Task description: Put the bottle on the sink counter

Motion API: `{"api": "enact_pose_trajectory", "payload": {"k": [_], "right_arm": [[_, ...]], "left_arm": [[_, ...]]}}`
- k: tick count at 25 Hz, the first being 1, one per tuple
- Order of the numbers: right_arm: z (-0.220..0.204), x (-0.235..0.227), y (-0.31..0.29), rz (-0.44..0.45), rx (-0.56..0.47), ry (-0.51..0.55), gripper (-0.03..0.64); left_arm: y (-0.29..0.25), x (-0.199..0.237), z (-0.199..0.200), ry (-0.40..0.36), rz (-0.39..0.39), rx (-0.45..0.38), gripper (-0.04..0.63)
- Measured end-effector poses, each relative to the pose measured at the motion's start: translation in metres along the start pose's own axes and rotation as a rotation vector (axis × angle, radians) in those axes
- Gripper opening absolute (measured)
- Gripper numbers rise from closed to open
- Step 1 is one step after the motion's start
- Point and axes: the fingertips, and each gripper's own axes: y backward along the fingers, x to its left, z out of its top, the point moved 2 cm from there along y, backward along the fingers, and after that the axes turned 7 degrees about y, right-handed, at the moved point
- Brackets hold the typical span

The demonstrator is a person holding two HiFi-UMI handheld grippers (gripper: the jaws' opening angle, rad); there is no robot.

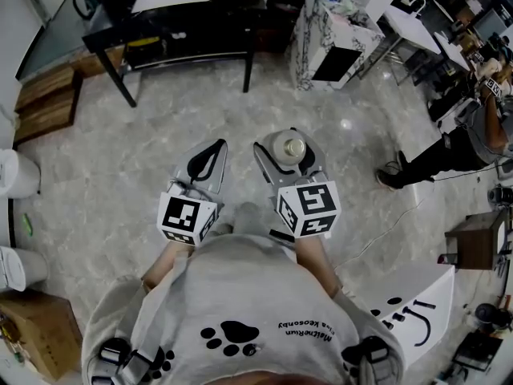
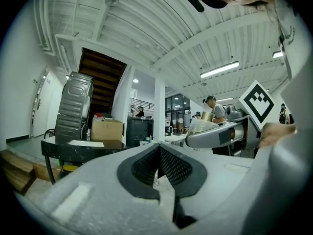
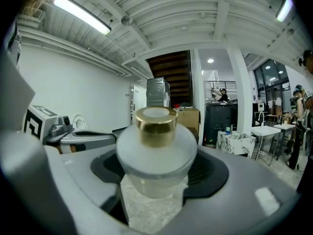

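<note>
A frosted white bottle with a gold cap stands upright between the jaws of my right gripper, which is shut on its body. I hold it in front of my chest, over the marble floor. My left gripper is level beside it on the left, its jaws together with nothing in them; its dark pads meet in the left gripper view. A marble-patterned cabinet stands far ahead to the right, also visible in the right gripper view.
A black table is ahead on the left, with wooden steps beside it. A person stands at the right by workbenches. A cardboard box and a white panel flank me.
</note>
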Motion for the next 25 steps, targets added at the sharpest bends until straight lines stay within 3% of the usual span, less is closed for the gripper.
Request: {"api": "enact_pose_trajectory", "payload": {"k": [10, 25], "right_arm": [[-0.001, -0.029, -0.061, 0.033, -0.004, -0.01, 0.334], [0.026, -0.15, -0.201, 0.101, -0.027, 0.024, 0.334]], "left_arm": [[-0.055, 0.04, -0.001, 0.016, 0.024, -0.008, 0.002], [-0.219, 0.111, 0.025, 0.003, 0.09, -0.04, 0.003]]}}
